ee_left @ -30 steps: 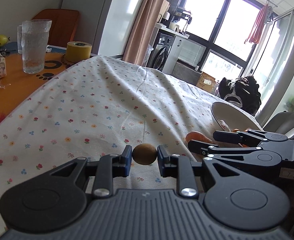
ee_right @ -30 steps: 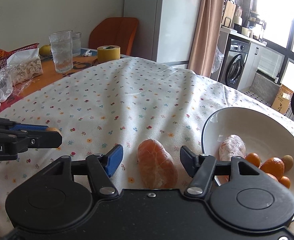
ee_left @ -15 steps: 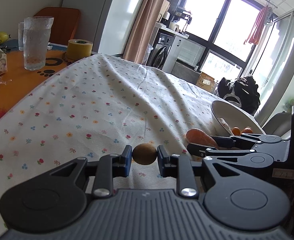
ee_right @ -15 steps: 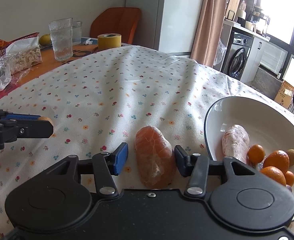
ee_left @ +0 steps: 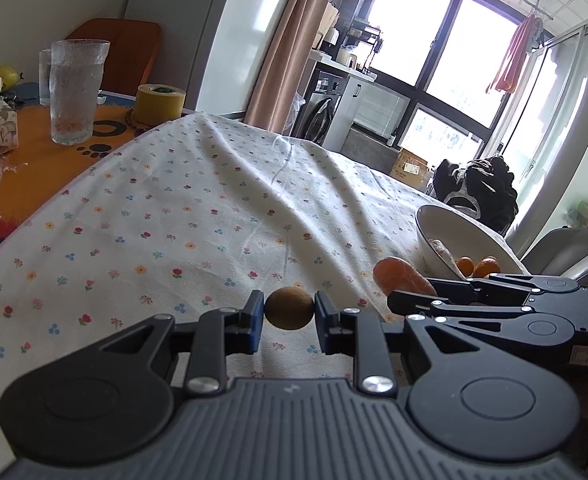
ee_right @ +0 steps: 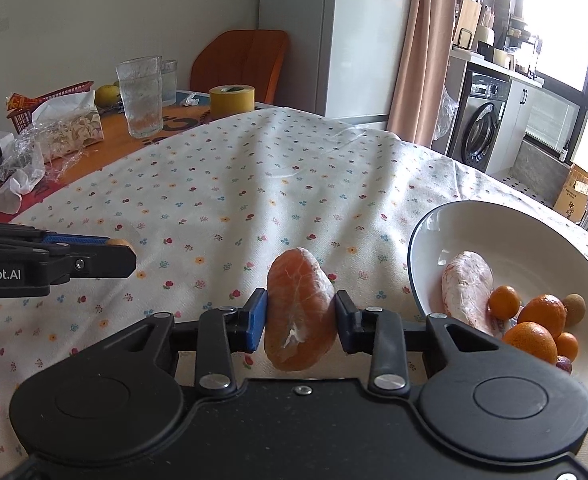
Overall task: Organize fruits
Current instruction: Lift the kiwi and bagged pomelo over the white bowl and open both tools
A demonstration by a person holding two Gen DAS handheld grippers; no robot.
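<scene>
From the left wrist camera I see my left gripper [ee_left: 289, 316] clamped on a small brown fruit [ee_left: 289, 307], round and matte with a faintly rough skin, pinched between the blue-padded fingers [ee_left: 254, 318] above the tabletop [ee_left: 198, 216]. The tabletop is draped in a white cloth, creased into soft ridges and printed with tiny flowers. To the right, my right gripper [ee_left: 413, 300] shows side-on as flat black linkages, with a peeled orange segment [ee_left: 399, 276] poking out past its tips. Beyond it sits a glossy white bowl [ee_left: 433, 220], deep and round, with small oranges just visible inside. At the far left stand a ribbed, frosted-looking glass [ee_left: 76, 96] and a squat yellow tape roll [ee_left: 160, 104].

From the right wrist camera, my right gripper [ee_right: 299, 316] is squeezed onto the peeled orange segment [ee_right: 299, 312]: a plump, oblong wedge with translucent membrane and white pith veins, held upright between the fingers [ee_right: 256, 320] above the cloth, just left of the bowl [ee_right: 505, 220]. Inside the bowl lie a second, paler peeled segment [ee_right: 467, 288], several smooth small oranges [ee_right: 541, 314] and a brown fruit [ee_right: 575, 304] like the one I hold. My left gripper [ee_right: 122, 250] reaches in from the left edge, a sliver of its brown fruit [ee_right: 118, 243] showing at the tip.
</scene>
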